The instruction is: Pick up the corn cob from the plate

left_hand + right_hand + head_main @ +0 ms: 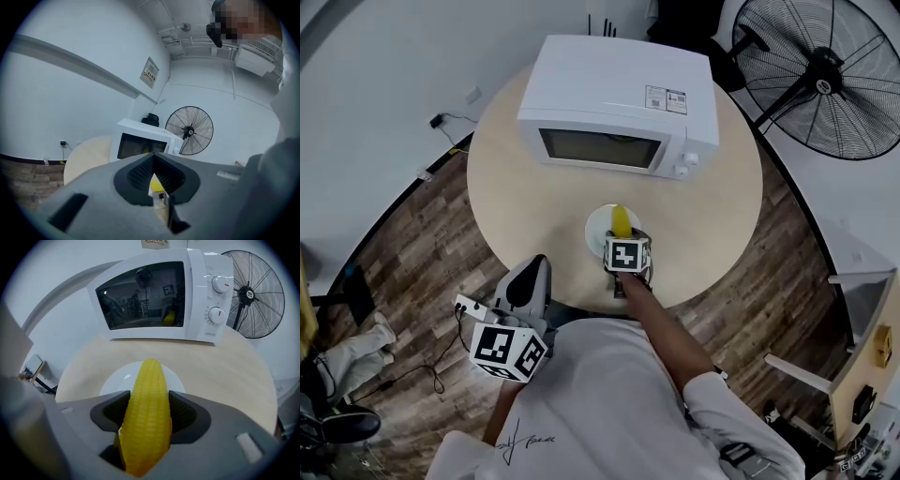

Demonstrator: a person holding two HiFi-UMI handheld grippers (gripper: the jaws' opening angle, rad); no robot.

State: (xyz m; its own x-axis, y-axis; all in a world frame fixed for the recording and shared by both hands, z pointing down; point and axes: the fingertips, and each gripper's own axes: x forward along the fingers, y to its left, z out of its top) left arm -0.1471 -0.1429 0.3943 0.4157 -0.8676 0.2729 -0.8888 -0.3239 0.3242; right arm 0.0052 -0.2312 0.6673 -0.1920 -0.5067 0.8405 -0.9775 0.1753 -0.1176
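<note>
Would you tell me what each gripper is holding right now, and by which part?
The right gripper grips the corn cob by its sides near mid-length; the left gripper holds nothing.

The microwave (619,103) stands on the table (506,178), in the upper middle of the head view. Below it in the frame is the plate (598,225), with the corn cob (620,221) over it. The fan (825,75) is at upper right, off the table.

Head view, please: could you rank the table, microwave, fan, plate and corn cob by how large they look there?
1. table
2. microwave and fan: they look about alike, and the fan is cut off by the picture's edge, so I won't rank them
3. plate
4. corn cob
</note>
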